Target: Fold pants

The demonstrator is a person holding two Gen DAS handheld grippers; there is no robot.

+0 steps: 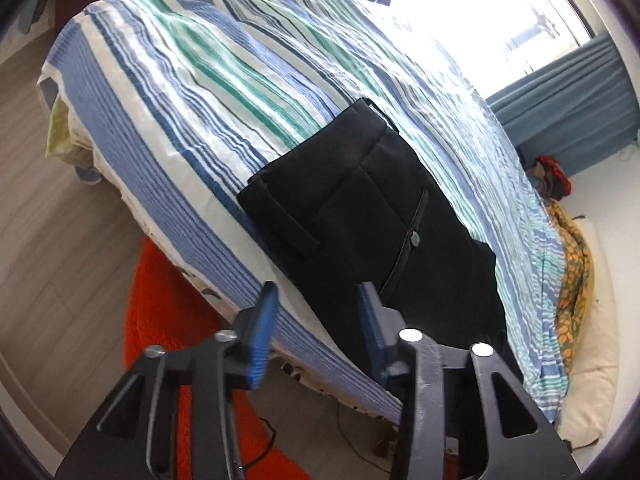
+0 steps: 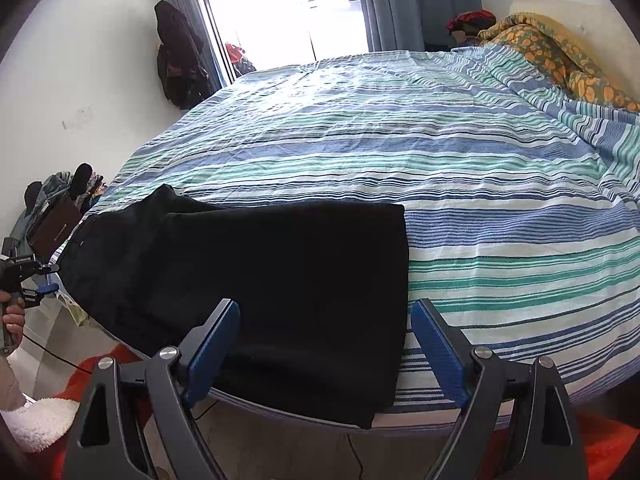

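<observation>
The black pants (image 1: pixel 360 208) lie flat on the bed (image 1: pixel 180 100), along its near edge, on top of a cover striped in blue, green and white. They are folded into a broad dark band. In the left wrist view the waistband end shows, with a belt loop and a back pocket closed by a small button. In the right wrist view the other end forms a straight folded edge across the stripes, and one corner of the cloth hangs slightly over the bed's side.

The left gripper (image 1: pixel 319 292) hovers over the bed's edge at the waistband end. Its jaws stand apart, and the blue pads (image 1: pixel 260 336) press on nothing. The right gripper (image 2: pixel 325 308) is held over the bed's edge at the folded end. Its jaws are spread wide, one on each side of the pants' width, with no cloth pinched between them. At the far left of the right wrist view, the left gripper shows small, beside the bed, in a person's hand (image 2: pixel 14 316).

An orange rug (image 1: pixel 160 300) lies on the wood floor (image 1: pixel 60 220) below the near side of the bed. A floral blanket (image 2: pixel 552 52) is bunched at the bed's far corner. Beyond the bed, a bright window (image 2: pixel 280 0) stands with a blue curtain (image 1: pixel 580 100).
</observation>
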